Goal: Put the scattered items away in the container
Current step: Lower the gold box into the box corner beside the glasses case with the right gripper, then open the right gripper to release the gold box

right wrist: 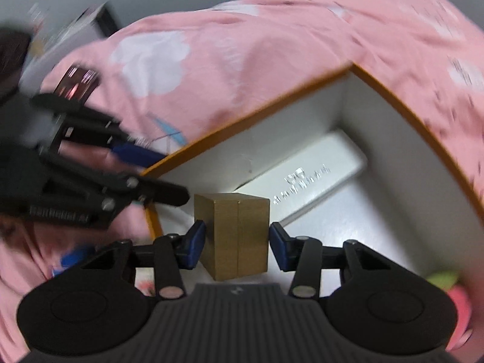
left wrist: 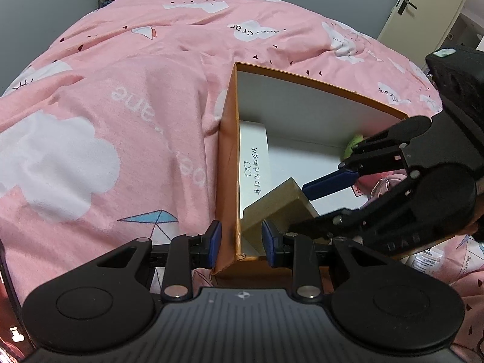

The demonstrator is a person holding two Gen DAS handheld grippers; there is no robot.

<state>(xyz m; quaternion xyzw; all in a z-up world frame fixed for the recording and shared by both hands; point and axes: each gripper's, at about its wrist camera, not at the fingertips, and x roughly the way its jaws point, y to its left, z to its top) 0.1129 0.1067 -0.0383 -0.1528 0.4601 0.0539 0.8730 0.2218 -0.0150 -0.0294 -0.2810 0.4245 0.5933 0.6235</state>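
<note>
Left wrist view first: my left gripper (left wrist: 241, 243) sits astride the near corner of the orange box (left wrist: 227, 163), one blue pad outside the wall at about 9 o'clock of that corner, the other inside at 3. The pads look close to the cardboard, but I can't tell if they're actually pinching it or just straddling it. My guess is I've got it there to brace the box, since it's sitting on a soft pink duvet (left wrist: 99, 127) and would slide around otherwise.

Moving right inside the box, a long white carton (left wrist: 254, 154) lies flat along the left wall. The gold block (left wrist: 276, 207) is tilted against the near end of it, over the box floor. At 3 o'clock, my right gripper (left wrist: 317, 204) reaches in from the side.

Right wrist view is a bit smeary, but the right gripper (right wrist: 237, 242) has its jaws spread, with the gold block (right wrist: 237, 236) between the pads and a sliver of gap on both sides, so I'd say it's released, not gripped. Looks like a drop-off into the box rather than a pick. Over at 4 o'clock there's something green (right wrist: 444, 279) and pink, too blurred to name.
</note>
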